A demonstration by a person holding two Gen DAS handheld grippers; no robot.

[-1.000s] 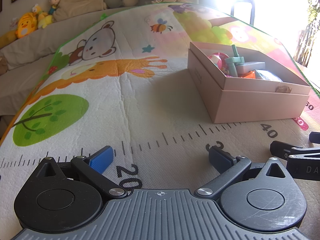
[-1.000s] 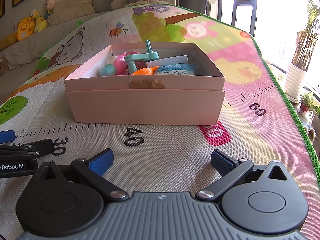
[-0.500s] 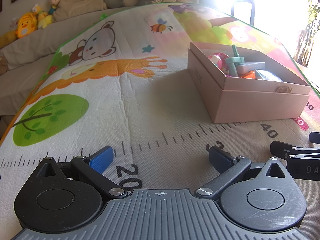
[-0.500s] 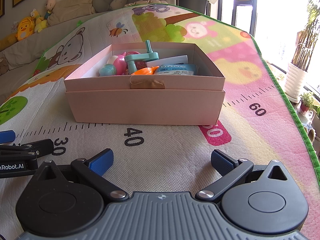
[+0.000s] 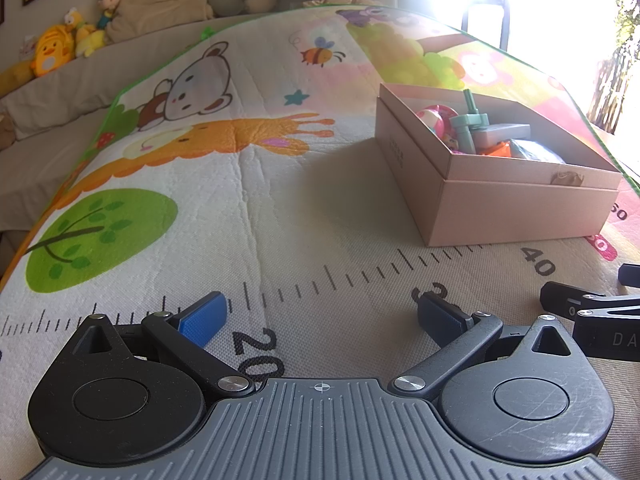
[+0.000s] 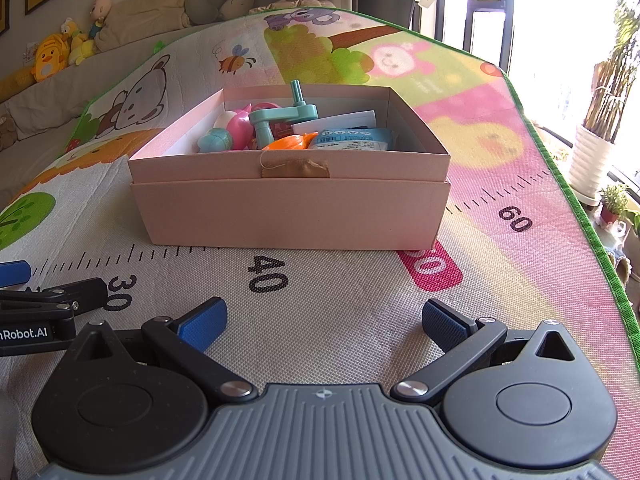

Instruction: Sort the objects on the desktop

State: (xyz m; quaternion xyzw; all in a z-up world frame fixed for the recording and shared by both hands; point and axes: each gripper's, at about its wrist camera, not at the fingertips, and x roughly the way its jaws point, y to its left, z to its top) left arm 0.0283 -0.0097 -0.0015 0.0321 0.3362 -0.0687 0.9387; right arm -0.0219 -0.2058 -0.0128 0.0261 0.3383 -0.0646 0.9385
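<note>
A pink cardboard box (image 6: 292, 208) stands on the cartoon play mat (image 6: 340, 292), straight ahead of my right gripper (image 6: 322, 324). Inside lie several small items: a teal crank toy (image 6: 280, 118), a pink egg shape (image 6: 240, 130), an orange piece (image 6: 286, 142) and a blue-white packet (image 6: 352, 140). In the left wrist view the same box (image 5: 520, 208) sits to the front right of my left gripper (image 5: 320, 316). Both grippers rest low over the mat, open, with nothing between their blue pads.
The mat's green edge (image 6: 568, 196) runs along the right, with potted plants (image 6: 592, 160) on the floor beyond it. Plush toys (image 5: 52, 50) and cushions (image 5: 160, 4) line a sofa at the far left. The other gripper shows at each view's side.
</note>
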